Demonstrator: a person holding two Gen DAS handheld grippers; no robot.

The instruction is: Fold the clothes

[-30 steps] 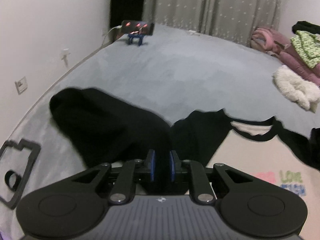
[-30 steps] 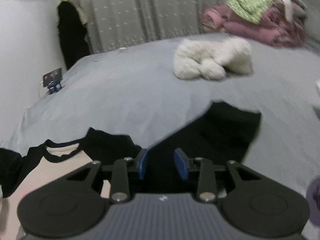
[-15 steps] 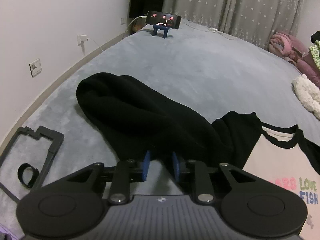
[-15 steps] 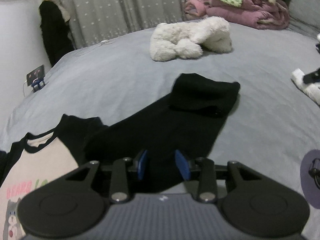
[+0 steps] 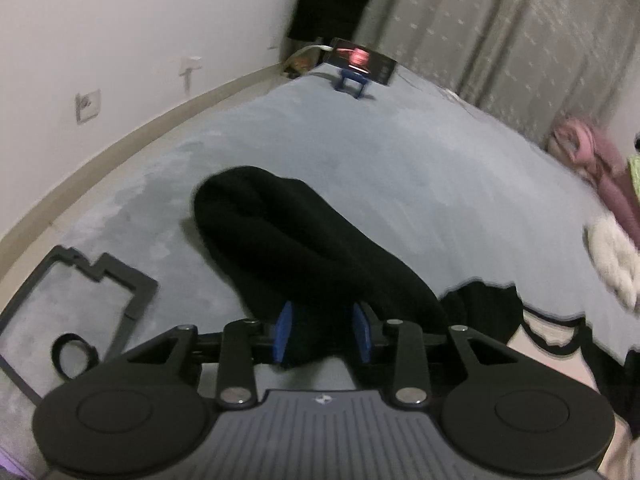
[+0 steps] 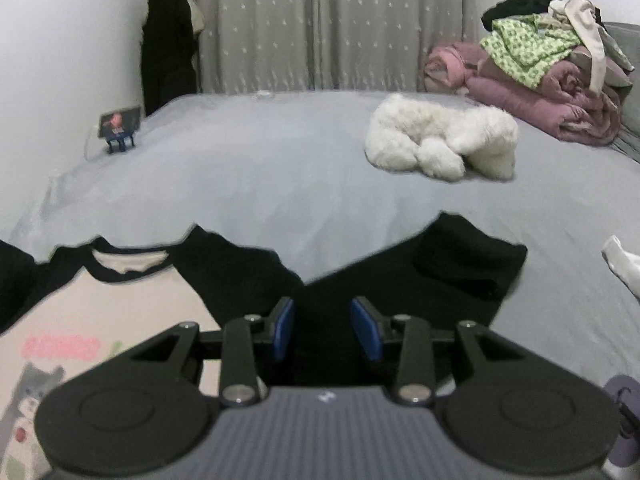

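Lying flat on a grey bedspread (image 6: 280, 184), the shirt (image 6: 104, 304) spreads out ahead of both claws, with one black sleeve reaching toward each. In the left wrist view, the left sleeve (image 5: 304, 248) runs from a rounded, bunched end far ahead back to the left claw (image 5: 322, 332), and its near end sits between the two blue pads (image 5: 285, 330). The jaws stand apart with a clear gap, the fabric lying loosely in that gap; whether the pads touch it cannot be told. In the right wrist view, the right sleeve (image 6: 432, 272) stretches ahead and to the right, ending in a squared cuff, and its near part passes between the blue pads (image 6: 366, 330) of the right claw (image 6: 324, 330). These jaws are likewise spread, not pressed on the cloth.

The shirt has a pale cream body, black sleeves and a black-trimmed neckline (image 6: 130, 260). Its front carries pink lettering (image 6: 60, 346) and a grey cartoon cat (image 6: 34, 384), both blurred. The left sleeve looks thick and rumpled; the right sleeve lies flatter.

Elsewhere on the bedspread are a white fluffy garment (image 6: 440, 142), a pile of pink and green laundry (image 6: 540, 76) at the far right, and a phone on a small blue stand (image 5: 362, 62) near the far edge. A black frame (image 5: 76, 280) and a black ring (image 5: 74, 354) lie left of the left claw. Grey curtains (image 6: 312, 24) hang behind.
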